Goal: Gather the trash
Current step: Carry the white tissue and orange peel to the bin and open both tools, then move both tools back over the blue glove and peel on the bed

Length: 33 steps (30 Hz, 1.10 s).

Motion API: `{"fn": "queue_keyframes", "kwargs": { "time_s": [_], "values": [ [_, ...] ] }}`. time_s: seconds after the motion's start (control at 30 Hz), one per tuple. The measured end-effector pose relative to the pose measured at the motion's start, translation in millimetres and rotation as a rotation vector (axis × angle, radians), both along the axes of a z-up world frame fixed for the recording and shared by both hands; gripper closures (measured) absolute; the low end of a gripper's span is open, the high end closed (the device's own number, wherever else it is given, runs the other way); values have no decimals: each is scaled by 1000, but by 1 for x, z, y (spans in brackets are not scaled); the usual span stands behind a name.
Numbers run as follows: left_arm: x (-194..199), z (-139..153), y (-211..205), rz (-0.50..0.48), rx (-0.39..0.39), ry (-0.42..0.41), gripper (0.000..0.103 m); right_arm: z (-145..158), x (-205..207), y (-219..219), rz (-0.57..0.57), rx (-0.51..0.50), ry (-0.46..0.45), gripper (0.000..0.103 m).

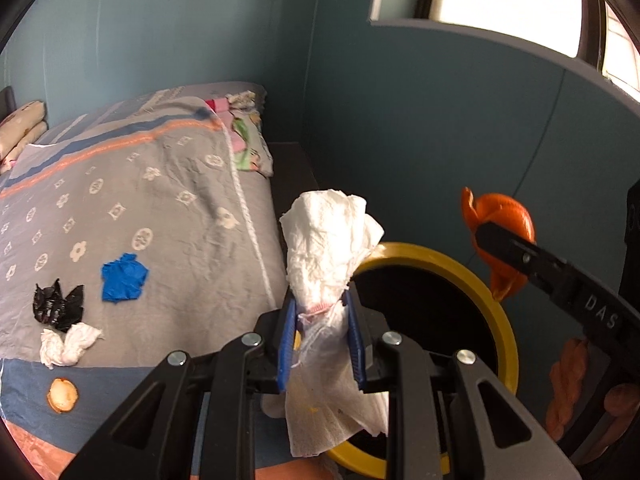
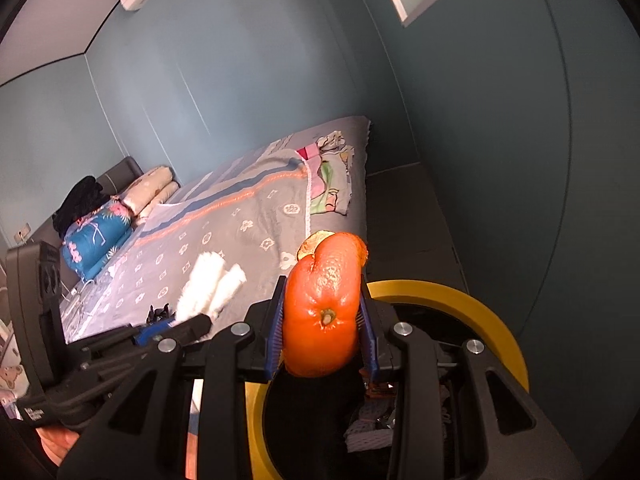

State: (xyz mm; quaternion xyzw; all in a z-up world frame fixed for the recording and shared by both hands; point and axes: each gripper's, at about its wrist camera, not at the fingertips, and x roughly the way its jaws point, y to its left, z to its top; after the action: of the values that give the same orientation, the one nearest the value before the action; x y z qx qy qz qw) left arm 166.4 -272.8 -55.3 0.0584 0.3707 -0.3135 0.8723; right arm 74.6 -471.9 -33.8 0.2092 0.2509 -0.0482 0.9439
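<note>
My left gripper [image 1: 322, 320] is shut on a crumpled white paper towel [image 1: 328, 236] that sticks up and hangs down between its blue pads. It hovers by the near rim of a yellow-rimmed trash bin [image 1: 502, 312] beside the bed. My right gripper [image 2: 323, 316] is shut on an orange peel [image 2: 322, 304], above the same bin [image 2: 508, 320]; that peel [image 1: 498, 220] shows at the right of the left wrist view. On the bedspread lie a blue scrap [image 1: 122, 278], a black scrap [image 1: 60, 304], a white tissue ball [image 1: 68, 344] and a small peel piece [image 1: 62, 395].
The bed [image 1: 168, 184] with a grey patterned cover fills the left side, with a folded cloth [image 1: 248, 144] at its far end and pillows [image 2: 150, 190] at the head. Teal walls [image 1: 420, 128] close in behind the bin. A person's hand [image 1: 572, 384] holds the right gripper.
</note>
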Motion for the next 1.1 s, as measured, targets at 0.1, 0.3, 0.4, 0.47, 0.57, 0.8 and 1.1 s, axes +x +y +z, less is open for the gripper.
{"fn": "queue_keyframes", "kwargs": {
  "time_s": [0.1,0.3,0.4,0.47,0.57,0.8,1.1],
  "values": [
    [-2,-6,-7,-14,8,15,82,-6,0,-9,3,23,-2,72],
    [-5,-9,-11,-16,-10,21,71,-9,-3,-20,-26,42,-8,67],
    [-6,-9,-5,6,-27,31,54,-8,-7,-23,-53,48,-16,59],
    [-6,-8,-1,28,-38,32,46,-6,-9,-27,-64,51,-24,56],
    [-3,-6,5,41,-46,29,41,-3,-11,-28,-82,44,-31,55],
    [-2,5,20,72,-69,-6,29,4,-12,-29,-85,39,-42,52],
    [5,16,60,132,-53,-56,17,19,-3,-7,-31,17,-56,36]
  ]
}}
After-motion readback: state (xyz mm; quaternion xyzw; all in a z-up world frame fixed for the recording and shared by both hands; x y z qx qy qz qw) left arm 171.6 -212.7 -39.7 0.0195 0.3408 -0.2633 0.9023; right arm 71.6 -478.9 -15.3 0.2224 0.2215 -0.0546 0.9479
